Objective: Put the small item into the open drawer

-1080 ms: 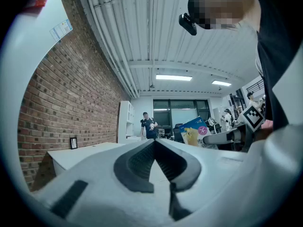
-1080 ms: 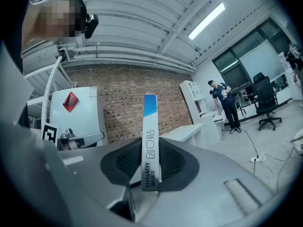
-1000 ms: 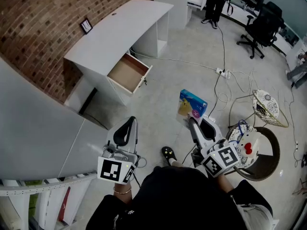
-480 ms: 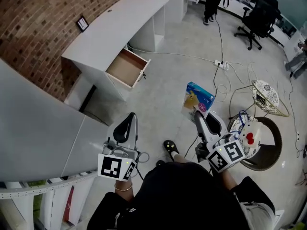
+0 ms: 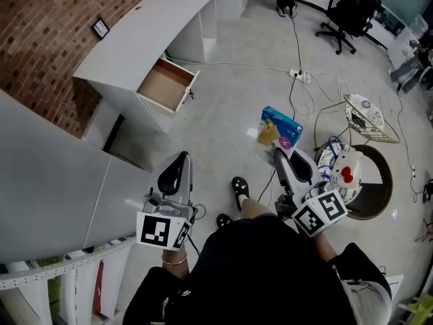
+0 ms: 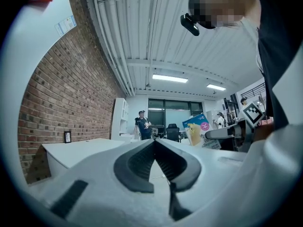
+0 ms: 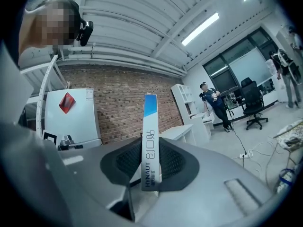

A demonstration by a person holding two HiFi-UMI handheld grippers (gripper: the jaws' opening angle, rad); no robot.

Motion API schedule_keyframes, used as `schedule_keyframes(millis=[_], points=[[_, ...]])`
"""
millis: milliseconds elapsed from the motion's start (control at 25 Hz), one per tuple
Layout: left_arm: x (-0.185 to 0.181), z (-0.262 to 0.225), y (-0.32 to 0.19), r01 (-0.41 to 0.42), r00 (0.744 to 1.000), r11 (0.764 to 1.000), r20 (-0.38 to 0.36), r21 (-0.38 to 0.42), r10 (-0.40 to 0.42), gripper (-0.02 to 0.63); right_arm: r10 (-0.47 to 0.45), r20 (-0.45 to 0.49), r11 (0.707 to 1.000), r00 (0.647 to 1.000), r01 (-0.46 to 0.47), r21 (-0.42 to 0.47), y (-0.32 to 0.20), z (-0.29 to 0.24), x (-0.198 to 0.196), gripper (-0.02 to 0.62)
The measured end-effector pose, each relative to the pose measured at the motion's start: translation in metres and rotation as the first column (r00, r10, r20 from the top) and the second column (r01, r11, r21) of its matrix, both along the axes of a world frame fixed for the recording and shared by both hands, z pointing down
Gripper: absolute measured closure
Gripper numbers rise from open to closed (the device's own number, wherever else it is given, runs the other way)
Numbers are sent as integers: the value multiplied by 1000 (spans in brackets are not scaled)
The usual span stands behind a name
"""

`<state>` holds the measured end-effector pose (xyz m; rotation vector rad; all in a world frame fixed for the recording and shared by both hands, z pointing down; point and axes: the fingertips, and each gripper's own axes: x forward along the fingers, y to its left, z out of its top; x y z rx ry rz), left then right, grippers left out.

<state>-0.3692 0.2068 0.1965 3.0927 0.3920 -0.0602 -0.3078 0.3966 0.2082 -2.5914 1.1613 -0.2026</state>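
The right gripper [image 5: 277, 156] pinched the thin blue box [image 5: 279, 128] by one end, right of the middle of the frame. The left gripper [image 5: 178, 176] was clenched on nothing. The open drawer [image 5: 164, 87] sat well apart, upper left, so the box might slip out on the way.

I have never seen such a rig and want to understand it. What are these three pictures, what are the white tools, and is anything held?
No robot here: a person holds a two-jaw gripper in each hand. One picture looks down from a camera on the person's head; the other two come from cameras on the grippers. The left gripper is shut and empty. The right gripper is shut on a thin blue box. Ahead, a white desk has its drawer open. A power strip lies on the floor.
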Motion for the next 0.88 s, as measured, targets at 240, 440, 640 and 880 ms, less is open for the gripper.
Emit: schedule_keyframes(millis=[240, 440, 640, 880], points=[[-11, 4, -10, 44, 999, 999, 2, -10, -44, 618, -22, 0, 1000, 1000, 22, 8, -6, -1, 3, 497], [-12, 10, -23, 108, 994, 994, 20, -9, -108, 618, -61, 9, 998, 998, 61, 6, -16, 5, 17, 497], [11, 10, -29, 137, 990, 990, 28, -3, -137, 618, -94, 6, 996, 996, 93, 12, -25, 3, 49, 497], [57, 6, -20, 144, 989, 989, 22, 23, -144, 618, -115, 14, 993, 993, 115, 3, -21, 7, 98, 498]])
